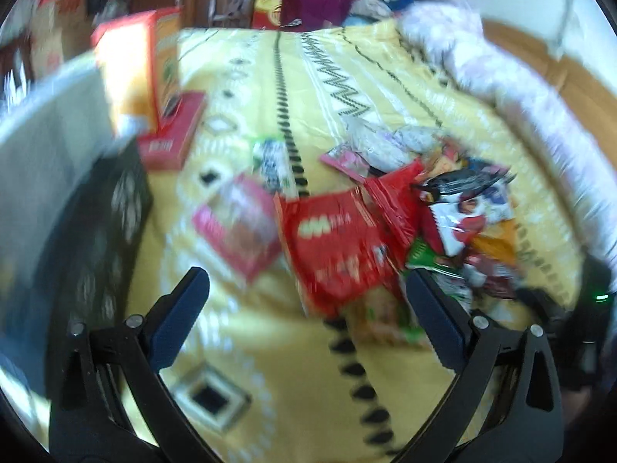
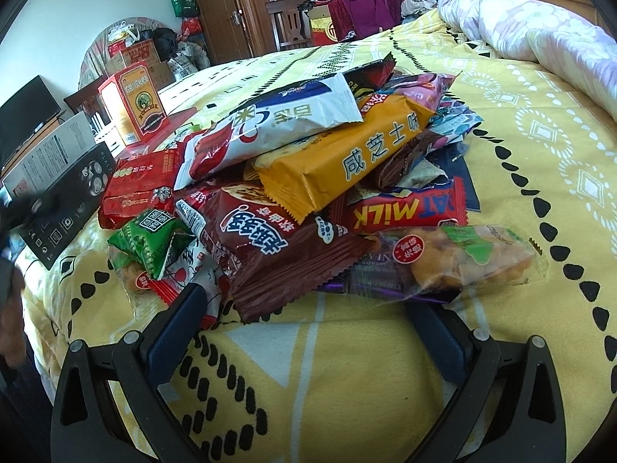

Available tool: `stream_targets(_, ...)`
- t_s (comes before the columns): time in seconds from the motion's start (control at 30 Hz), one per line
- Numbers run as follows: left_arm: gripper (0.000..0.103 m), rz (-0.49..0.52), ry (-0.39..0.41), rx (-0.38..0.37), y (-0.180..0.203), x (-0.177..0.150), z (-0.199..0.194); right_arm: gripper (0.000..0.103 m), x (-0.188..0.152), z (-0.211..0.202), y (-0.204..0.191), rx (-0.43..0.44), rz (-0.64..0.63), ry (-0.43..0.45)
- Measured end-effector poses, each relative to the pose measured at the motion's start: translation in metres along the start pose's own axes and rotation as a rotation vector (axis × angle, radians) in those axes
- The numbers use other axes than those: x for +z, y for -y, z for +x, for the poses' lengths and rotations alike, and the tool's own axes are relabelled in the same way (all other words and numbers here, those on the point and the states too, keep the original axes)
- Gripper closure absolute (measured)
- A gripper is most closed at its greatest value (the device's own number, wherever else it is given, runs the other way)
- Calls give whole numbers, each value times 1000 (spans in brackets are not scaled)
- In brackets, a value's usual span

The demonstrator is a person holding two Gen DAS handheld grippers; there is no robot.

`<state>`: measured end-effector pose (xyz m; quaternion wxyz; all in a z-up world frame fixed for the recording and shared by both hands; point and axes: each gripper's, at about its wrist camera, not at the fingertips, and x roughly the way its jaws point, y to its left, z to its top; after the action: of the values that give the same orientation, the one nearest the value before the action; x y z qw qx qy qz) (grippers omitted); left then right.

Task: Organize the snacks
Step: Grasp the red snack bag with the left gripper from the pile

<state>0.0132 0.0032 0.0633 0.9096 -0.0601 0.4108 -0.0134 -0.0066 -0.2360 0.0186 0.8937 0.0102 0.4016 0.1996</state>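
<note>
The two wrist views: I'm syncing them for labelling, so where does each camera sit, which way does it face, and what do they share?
Left wrist: sits on the left gripper, above the bed, facing the blurred snack pile; both fingers show, open.
Right wrist: sits on the right gripper, low by the snack pile, facing across the bed; both fingers show, open, plus a hand at the left edge.
Shared: pile, bed, orange box, quilt.

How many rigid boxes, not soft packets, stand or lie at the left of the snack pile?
3 show: an upright orange box at the back, a flat red box lying at its foot, and a black box nearest the camera. Others may be hidden behind them.
</note>
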Motion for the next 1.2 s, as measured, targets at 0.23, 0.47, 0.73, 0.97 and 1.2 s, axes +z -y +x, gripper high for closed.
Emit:
stream_targets(0.23, 0, 214, 81, 21, 29, 31, 16, 0, 0, 1, -1, -1, -1, -2)
stream_targets(0.47, 5, 221, -172, 15, 13, 16, 54, 0, 0, 2, -1, -7, -4, -7)
stream_targets(0.73, 19, 98, -217, -114, -9, -31, 3, 0, 1, 3, -3, -16, -10, -12)
stream_targets(0.97, 9, -12, -121, -48, -24, 12, 14, 0, 1, 3, -3, -17, -11, -13)
stream_targets(1.2, 20, -6, -201, 12, -3, 17, 54, 0, 1, 3, -3, -19, -12, -14)
